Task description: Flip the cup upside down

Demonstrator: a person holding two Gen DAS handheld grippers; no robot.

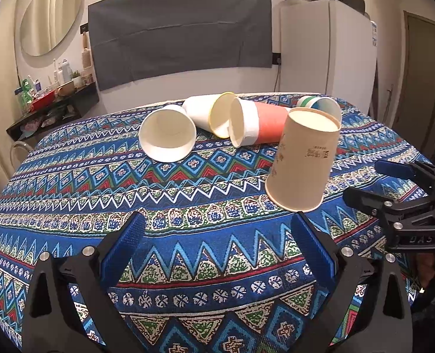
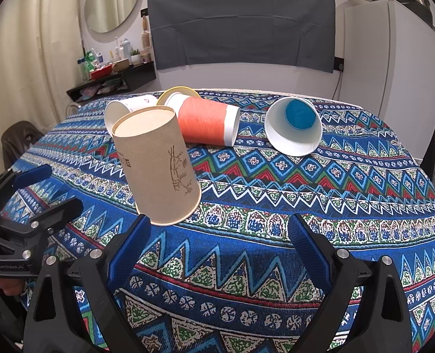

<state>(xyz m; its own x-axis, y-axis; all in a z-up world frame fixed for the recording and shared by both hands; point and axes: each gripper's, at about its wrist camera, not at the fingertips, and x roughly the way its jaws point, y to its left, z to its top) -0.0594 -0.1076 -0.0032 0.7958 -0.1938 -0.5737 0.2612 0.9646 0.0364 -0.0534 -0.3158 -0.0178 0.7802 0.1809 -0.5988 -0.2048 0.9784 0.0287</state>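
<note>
Standing mouth-down on the patterned tablecloth [image 1: 188,206], brown paper cup [image 1: 302,158] with base up, seen leaning a little in both views, printed marks on its side. Sits just ahead of left gripper [image 1: 217,241], near its right finger; in right wrist view sits just ahead of right gripper [image 2: 220,241], by its left finger, maybe touching, can't tell. Both grippers spread wide, blue pads [image 1: 126,241] bare, gripping nothing, only cloth between fingers. Right gripper also visible at right edge of left view, fingers parted, clear of cup. Lying on their sides farther back: white cup [image 1: 167,135] mouth toward camera, yellow-rimmed cup [image 1: 211,111] and orange cup [image 1: 261,123] touching each other, blue-bottomed cup [image 2: 294,126] apart to the right with mouth facing right camera. Behind the table: gray cloth on wall [image 1: 179,32], oval mirror [image 1: 51,16], white fridge [image 1: 326,50] with pots on top, cluttered shelf [image 1: 50,100] at left
</note>
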